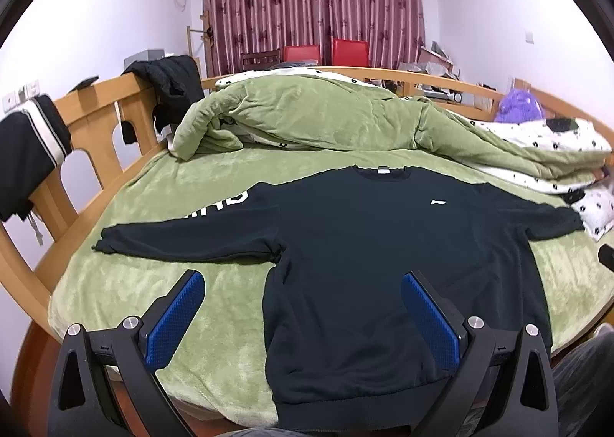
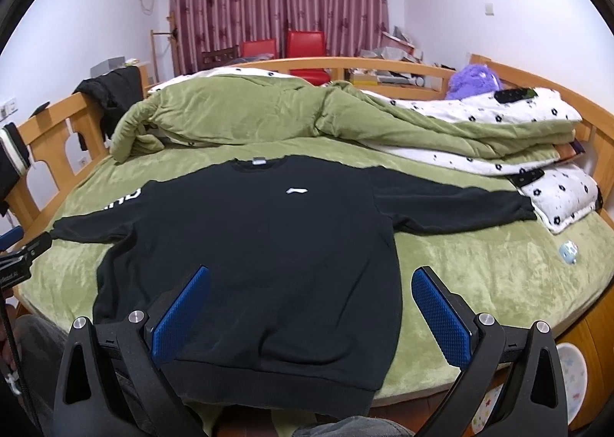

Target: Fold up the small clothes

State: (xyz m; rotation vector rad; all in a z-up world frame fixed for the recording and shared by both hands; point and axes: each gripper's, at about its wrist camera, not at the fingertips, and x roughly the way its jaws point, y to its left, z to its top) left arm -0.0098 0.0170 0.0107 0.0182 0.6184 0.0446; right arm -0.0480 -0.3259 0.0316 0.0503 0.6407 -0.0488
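Note:
A black long-sleeved sweatshirt (image 1: 368, 256) (image 2: 264, 245) lies flat, front up, on the green bed cover, sleeves spread to both sides and hem at the near edge. It has a small white logo (image 2: 296, 190) on the chest and white letters on its left-hand sleeve (image 1: 226, 202). My left gripper (image 1: 303, 279) hovers open over the sweatshirt's lower left side, blue pads (image 1: 172, 321) wide apart, holding nothing. Over the lower right side, my right gripper (image 2: 311, 275) is open too, with nothing between its pads (image 2: 441, 314). The left gripper's tip (image 2: 15, 241) shows at the right wrist view's left edge.
A rumpled green quilt (image 1: 307, 114) with a white spotted lining is heaped across the far half of the bed. A wooden bed rail (image 1: 96, 118) with dark clothes draped on it runs along the left. A small pale blue toy (image 2: 568, 250) lies on the cover at right. A person's knee (image 1: 587, 371) is near.

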